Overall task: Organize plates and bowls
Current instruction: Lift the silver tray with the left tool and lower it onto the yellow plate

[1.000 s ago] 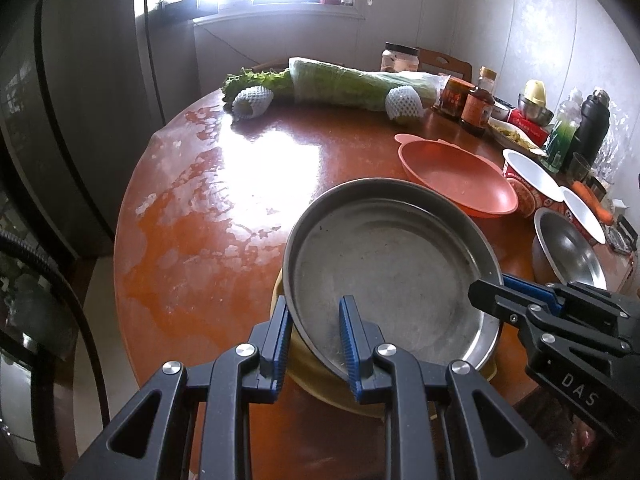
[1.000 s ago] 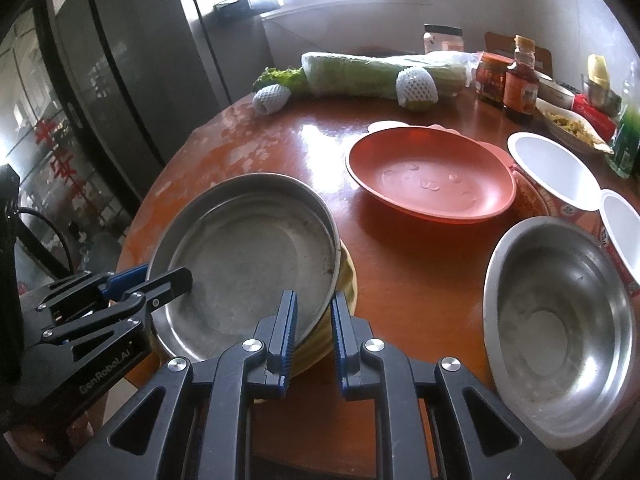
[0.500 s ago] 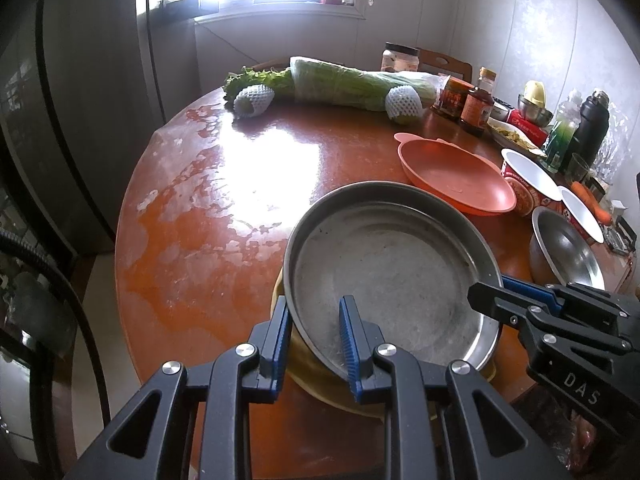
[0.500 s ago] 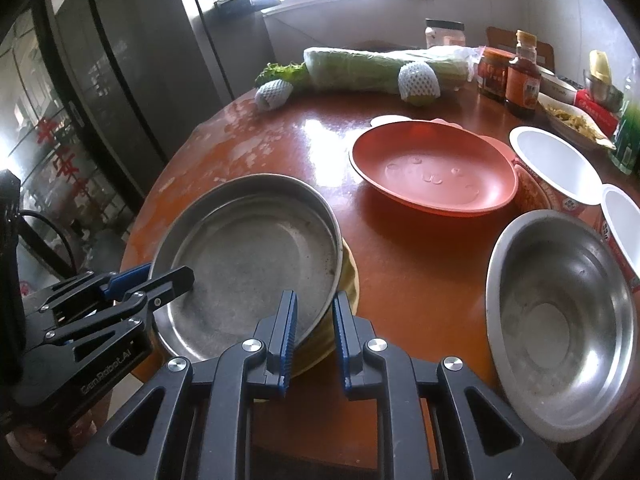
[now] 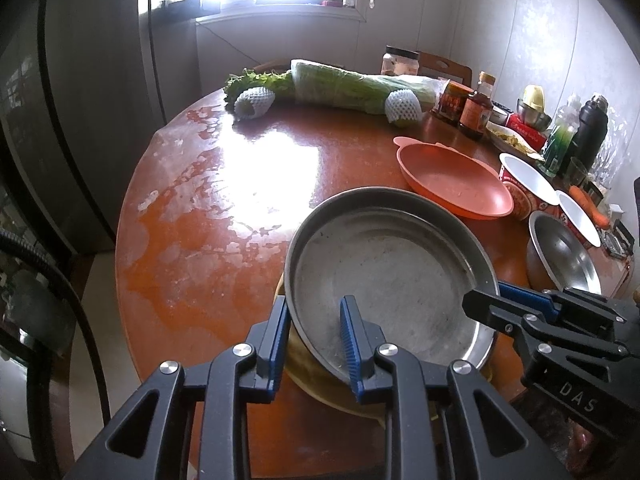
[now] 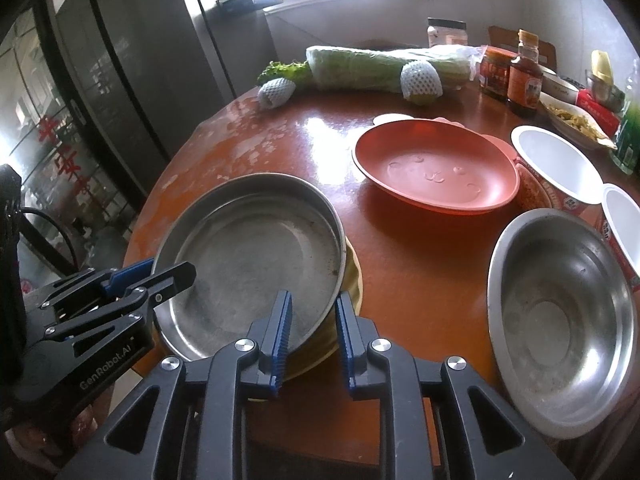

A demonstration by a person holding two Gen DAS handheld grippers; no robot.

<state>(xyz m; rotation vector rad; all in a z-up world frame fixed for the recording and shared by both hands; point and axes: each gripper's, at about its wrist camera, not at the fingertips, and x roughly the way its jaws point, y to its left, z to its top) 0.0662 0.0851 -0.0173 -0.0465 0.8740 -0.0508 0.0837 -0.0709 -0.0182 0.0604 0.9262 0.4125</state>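
one round steel pan (image 5: 384, 268) is seen resting on one yellow dish (image 6: 352, 280) near the front edge of the round red table (image 5: 240, 184). two hand-held grippers are counted at its rim. the left gripper (image 5: 314, 344) is clenched on the pan's near-left rim, one blue pad inside the wall and one outside. the right gripper (image 6: 310, 332) is set astride the pan's near-right rim, and its jaws are opening; the rim lies between the pads, with a small gap seen on each side, so the pan is no longer pinched there. beyond the pan, one orange plastic plate (image 6: 434, 168) is seen, apart from it. to the right, one steel bowl (image 6: 560, 316) is placed near the table edge. two white-lined paper bowls are counted beside it: one (image 6: 556, 164) just behind the steel bowl and one (image 6: 622, 220) at the frame's right edge. at the far side of the table, one wrapped cabbage (image 5: 352, 88) is laid lengthwise, with two foam-netted fruits (image 5: 254, 102) (image 5: 402, 106) set against it. one brown sauce bottle (image 6: 524, 80) and two jars are counted beside the cabbage; the clutter further right cannot be told apart.
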